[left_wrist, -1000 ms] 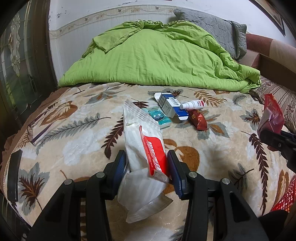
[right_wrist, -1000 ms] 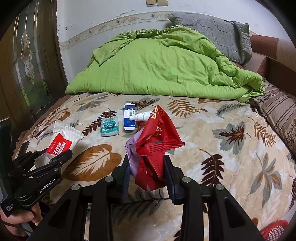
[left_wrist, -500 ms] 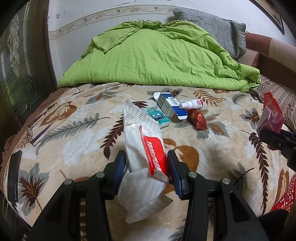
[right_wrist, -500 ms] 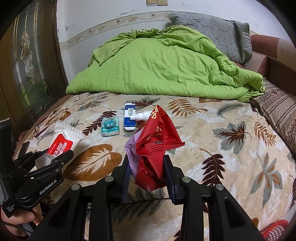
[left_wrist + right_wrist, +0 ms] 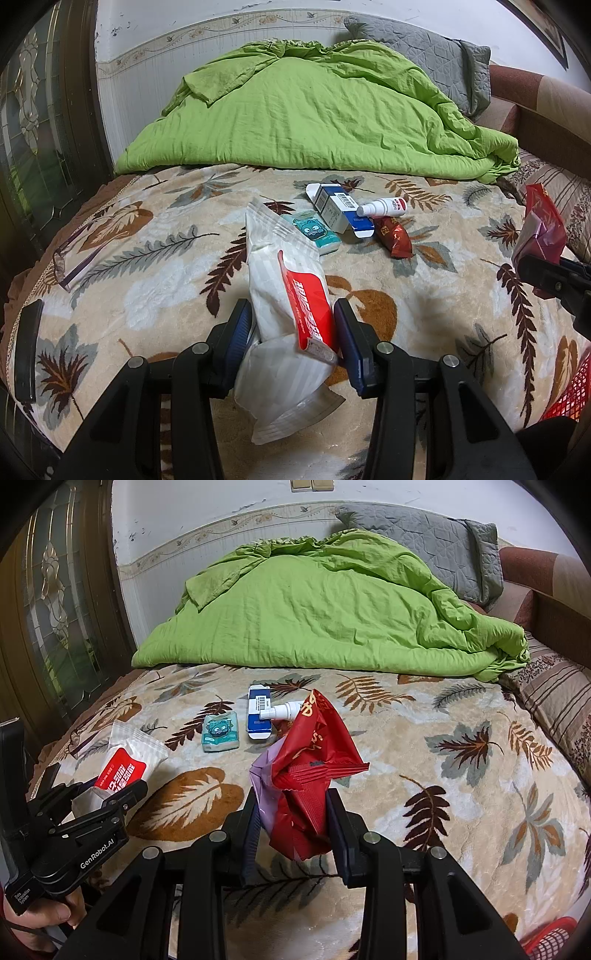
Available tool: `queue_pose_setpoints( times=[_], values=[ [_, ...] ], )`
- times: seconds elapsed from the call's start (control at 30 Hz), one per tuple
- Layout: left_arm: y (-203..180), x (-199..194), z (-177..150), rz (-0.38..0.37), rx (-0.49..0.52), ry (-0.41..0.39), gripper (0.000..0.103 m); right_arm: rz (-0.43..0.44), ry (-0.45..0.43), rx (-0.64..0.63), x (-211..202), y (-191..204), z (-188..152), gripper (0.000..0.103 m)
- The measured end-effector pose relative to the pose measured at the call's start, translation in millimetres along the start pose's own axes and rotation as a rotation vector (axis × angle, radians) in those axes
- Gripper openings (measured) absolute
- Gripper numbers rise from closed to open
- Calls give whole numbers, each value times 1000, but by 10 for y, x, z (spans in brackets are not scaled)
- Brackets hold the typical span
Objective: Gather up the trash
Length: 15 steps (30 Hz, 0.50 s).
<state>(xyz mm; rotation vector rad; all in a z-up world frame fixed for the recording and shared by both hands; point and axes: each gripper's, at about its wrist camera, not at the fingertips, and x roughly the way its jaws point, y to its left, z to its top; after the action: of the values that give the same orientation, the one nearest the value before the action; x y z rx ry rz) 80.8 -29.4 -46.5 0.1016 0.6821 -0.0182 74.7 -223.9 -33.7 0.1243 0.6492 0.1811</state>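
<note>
red basket [image 5: 546,939] cut off at corner, wrapper print [image 5: 308,314] unreadable

A bed [image 5: 461,716] fills the room, covered by a beige leaf-print blanket [image 5: 155,266]. A rumpled green duvet [image 5: 332,613] is heaped at its far side, with a grey quilted pillow [image 5: 424,542] behind it against a white wall [image 5: 155,33] with a floral border. A dark wooden door [image 5: 55,602] with patterned glass stands at left.
</note>
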Motion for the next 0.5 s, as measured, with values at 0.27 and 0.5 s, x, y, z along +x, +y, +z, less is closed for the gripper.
queue_pose_setpoints(
  times=[0.27, 0.5],
  values=[
    [-66, -40, -34, -111, -1, -26, 44, 47, -9, 63, -86, -94, -37, 36],
    [-383, -195, -45, -295, 110, -22, 44, 44, 19, 168, -513, -556, -395, 36]
  ],
)
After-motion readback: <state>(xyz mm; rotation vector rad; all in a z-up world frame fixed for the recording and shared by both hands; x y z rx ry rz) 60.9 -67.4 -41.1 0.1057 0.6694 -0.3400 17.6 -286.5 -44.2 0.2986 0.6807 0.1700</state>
